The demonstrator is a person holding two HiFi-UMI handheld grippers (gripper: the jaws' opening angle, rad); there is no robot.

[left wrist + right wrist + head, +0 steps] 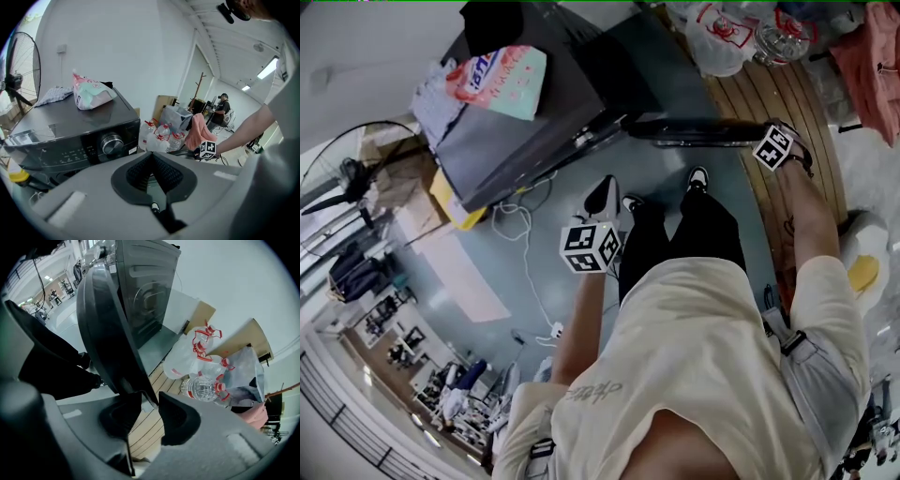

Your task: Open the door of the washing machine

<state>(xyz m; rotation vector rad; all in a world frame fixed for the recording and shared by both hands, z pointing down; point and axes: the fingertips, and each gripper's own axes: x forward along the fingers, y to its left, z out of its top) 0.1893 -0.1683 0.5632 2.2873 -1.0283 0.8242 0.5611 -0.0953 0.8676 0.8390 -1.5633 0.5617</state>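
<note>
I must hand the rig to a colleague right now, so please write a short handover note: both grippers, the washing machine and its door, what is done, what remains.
Left gripper: jaws together, empty, held in front of the washing machine, touching nothing.
Right gripper: jaws apart, astride the free edge of the door. A gap shows beside the edge, so there is no firm grip.
Door: already swung wide out from the machine's front.
Done: the opening, as far as the views show.
Left: draw the right gripper off the edge; probably nothing more.
</note>
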